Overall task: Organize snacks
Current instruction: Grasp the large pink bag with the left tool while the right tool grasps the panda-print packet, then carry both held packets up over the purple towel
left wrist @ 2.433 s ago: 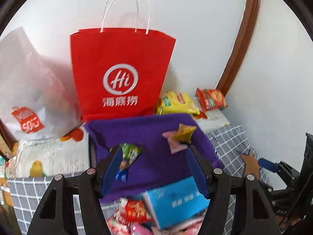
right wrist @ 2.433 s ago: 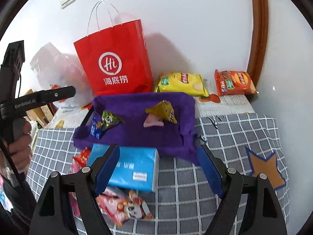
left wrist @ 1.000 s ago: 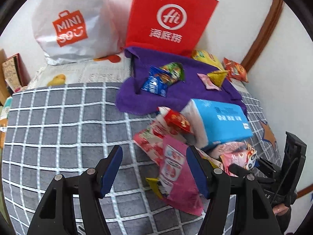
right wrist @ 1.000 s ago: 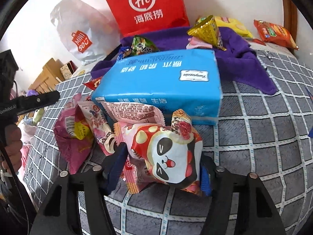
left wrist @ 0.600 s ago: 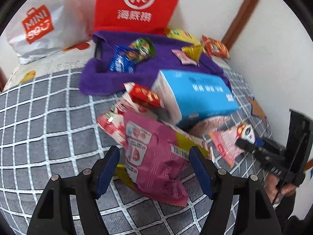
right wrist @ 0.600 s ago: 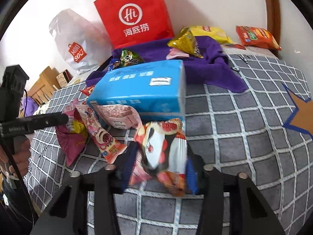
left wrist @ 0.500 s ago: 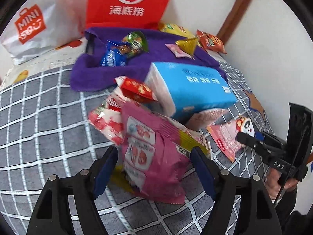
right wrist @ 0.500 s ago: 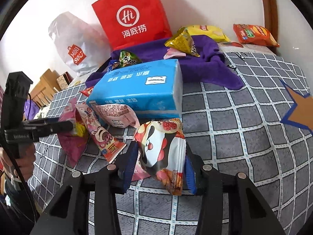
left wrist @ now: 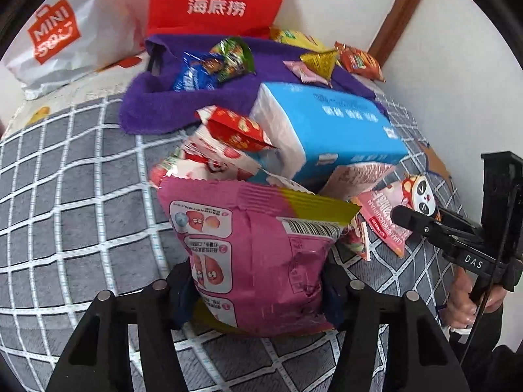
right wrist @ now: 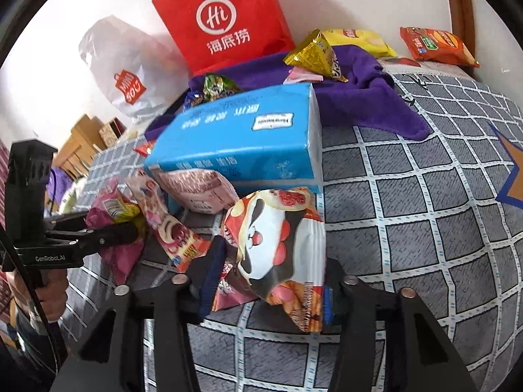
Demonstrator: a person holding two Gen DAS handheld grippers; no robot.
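The left claw (left wrist: 258,297) has just closed on the lower end of the pink snack bag (left wrist: 258,254); the right claw (right wrist: 268,290) is clamped on the panda snack packet (right wrist: 278,238). Both packets sit in front of the blue tissue pack (right wrist: 242,137), on the checked cover (right wrist: 425,215). They look light, crinkly and crushable, so gripping near a sealed end seems safest. The purple towel (right wrist: 359,98) behind the tissue pack has spare room.

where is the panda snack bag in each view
Left wrist view: panda snack bag lies at the right edge, behind the right tool's black finger.
Right wrist view: panda snack bag sits low centre, pinched in the right tool.
Shared landmark: blue tissue pack, just behind the bag.
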